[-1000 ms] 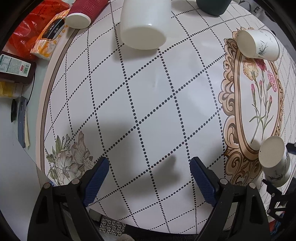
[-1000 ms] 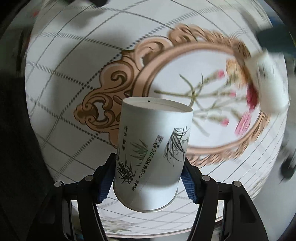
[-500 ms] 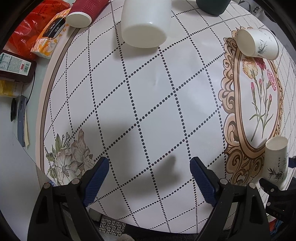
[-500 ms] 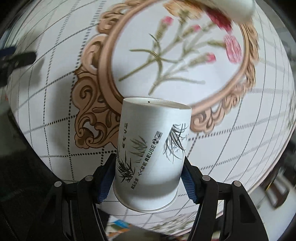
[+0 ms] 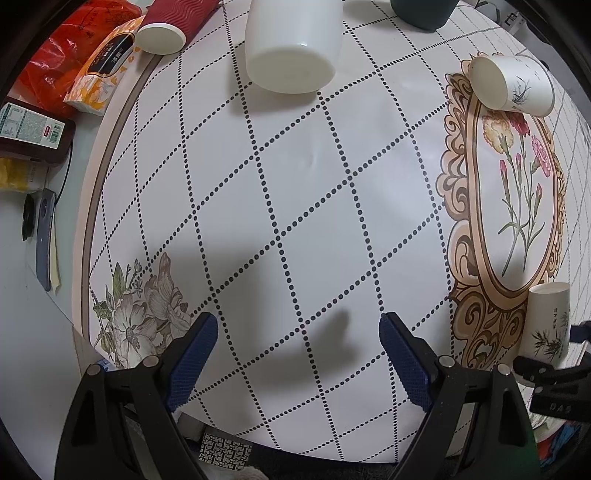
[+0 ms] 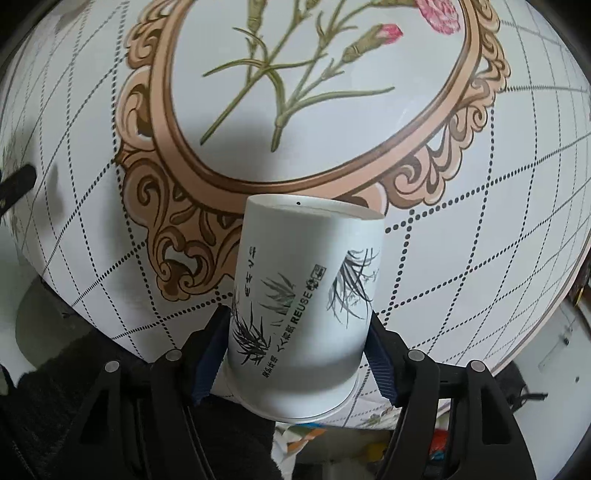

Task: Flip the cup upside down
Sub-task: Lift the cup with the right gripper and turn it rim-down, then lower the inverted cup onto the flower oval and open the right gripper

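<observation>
My right gripper (image 6: 297,347) is shut on a white paper cup (image 6: 303,306) printed with grey bamboo and "REUSE". The cup's base points away from me and its rim is toward me, over the ornate tan frame on the tablecloth. In the left wrist view the same cup (image 5: 546,321) appears at the right edge, base up, with the right gripper's black body (image 5: 554,373) beside it. My left gripper (image 5: 297,350) is open and empty above the near table edge.
A second paper cup (image 5: 511,86) lies on its side at the far right. A large white cup (image 5: 293,40), a dark green cup (image 5: 423,13) and a red ribbed cup (image 5: 170,22) stand at the back. A tissue pack (image 5: 105,66) and a bottle (image 5: 33,131) lie left.
My right gripper has turned with the paper cup and moved toward the near end of the ornate frame, so the cup now stands base up. The left gripper has not moved.
</observation>
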The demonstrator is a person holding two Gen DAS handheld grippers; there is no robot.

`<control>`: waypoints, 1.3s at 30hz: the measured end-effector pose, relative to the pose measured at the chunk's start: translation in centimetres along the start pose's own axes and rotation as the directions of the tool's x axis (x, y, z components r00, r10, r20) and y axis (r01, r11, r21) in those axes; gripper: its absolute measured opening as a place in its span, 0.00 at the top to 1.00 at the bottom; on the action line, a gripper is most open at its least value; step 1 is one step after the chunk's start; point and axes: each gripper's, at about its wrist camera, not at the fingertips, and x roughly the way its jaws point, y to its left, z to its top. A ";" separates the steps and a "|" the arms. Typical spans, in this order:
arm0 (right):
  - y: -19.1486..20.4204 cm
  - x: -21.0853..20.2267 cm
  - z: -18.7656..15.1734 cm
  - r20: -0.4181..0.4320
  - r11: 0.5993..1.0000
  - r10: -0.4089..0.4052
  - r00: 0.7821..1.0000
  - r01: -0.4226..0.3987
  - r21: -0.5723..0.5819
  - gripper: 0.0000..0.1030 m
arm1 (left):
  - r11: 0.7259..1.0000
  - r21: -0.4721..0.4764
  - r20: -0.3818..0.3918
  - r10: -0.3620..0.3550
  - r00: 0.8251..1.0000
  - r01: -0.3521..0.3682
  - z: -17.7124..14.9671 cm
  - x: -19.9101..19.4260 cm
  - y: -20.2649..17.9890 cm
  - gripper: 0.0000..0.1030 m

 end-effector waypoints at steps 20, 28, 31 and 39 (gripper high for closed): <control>-6.6 -1.8 4.7 0.060 0.995 0.042 0.997 -0.047 0.083 0.40 | 1.000 -0.005 0.000 0.004 1.000 -0.004 -1.5 -0.3 -0.8 0.13; -7.5 -4.9 3.3 0.187 0.992 0.051 0.981 -0.071 0.102 0.41 | 1.000 0.011 0.000 0.006 1.000 -0.006 -1.9 -1.0 -2.5 0.13; -9.4 -7.4 3.5 0.300 0.988 0.038 0.953 -0.080 0.130 0.41 | 1.000 0.018 -0.003 0.002 1.000 -0.002 -1.4 -1.1 -3.4 0.13; -12.2 -10.9 2.6 0.629 0.968 -0.070 0.774 -0.099 0.230 0.41 | 0.999 0.040 -0.007 0.004 1.000 -0.004 0.3 -2.0 -5.2 0.13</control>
